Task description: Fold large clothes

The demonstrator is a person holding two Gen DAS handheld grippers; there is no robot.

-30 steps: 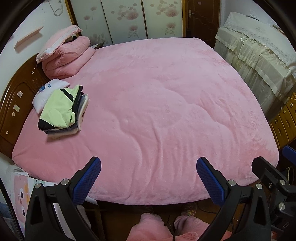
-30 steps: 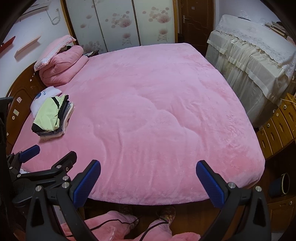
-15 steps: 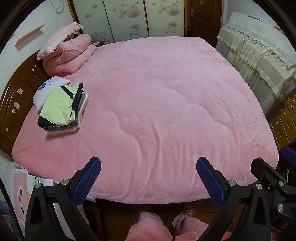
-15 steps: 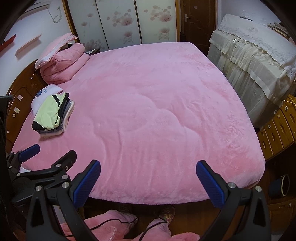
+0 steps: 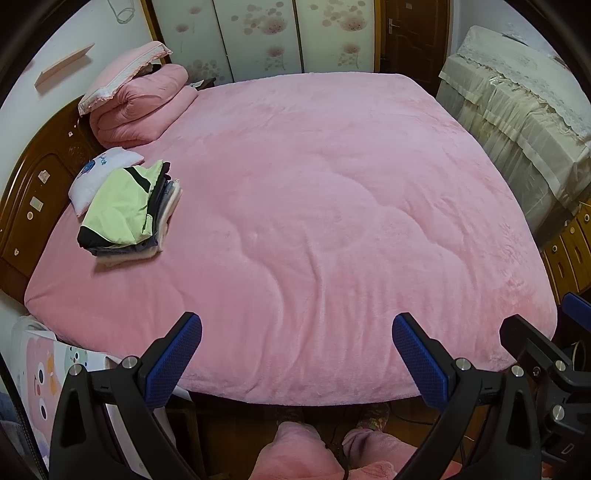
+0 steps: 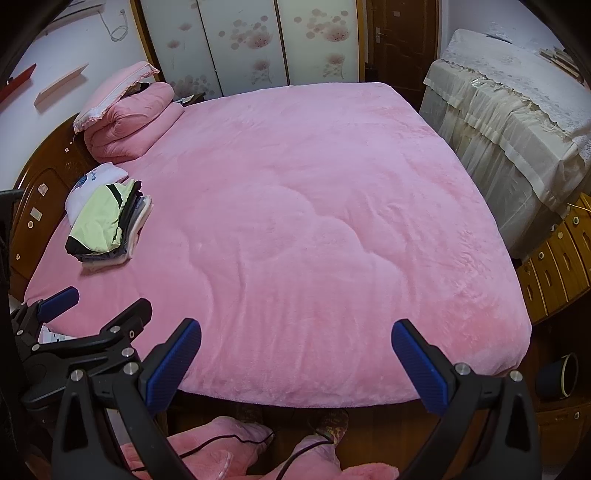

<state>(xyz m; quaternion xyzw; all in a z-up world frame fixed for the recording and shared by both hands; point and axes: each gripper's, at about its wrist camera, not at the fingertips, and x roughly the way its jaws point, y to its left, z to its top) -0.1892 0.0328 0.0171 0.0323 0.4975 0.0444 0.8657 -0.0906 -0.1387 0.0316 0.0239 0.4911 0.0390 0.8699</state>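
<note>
Left hand-held gripper (image 5: 297, 354): at 6 o'clock, jaws spread wide, holding nothing, above the near edge of the bed. Right hand-held gripper (image 6: 295, 360): likewise wide apart and empty; the two sit side by side, each at the edge of the other's view.

Pink plush blanket (image 5: 314, 206): covers the whole bed, lightly rippled.

Stack of folded clothes (image 5: 127, 210): at 9 o'clock on the blanket, light green and black garment on top, grey and pale layers beneath.

White pillow (image 5: 98, 173): touching the stack's far side, by the wooden headboard (image 5: 33, 184).

Rolled pink quilt (image 5: 144, 107): at 10 o'clock, a pink pillow resting on it.

Floral wardrobe doors (image 5: 266, 33): at 12 o'clock.

Cloth-draped furniture (image 5: 517, 110): at 2 o'clock.
</note>
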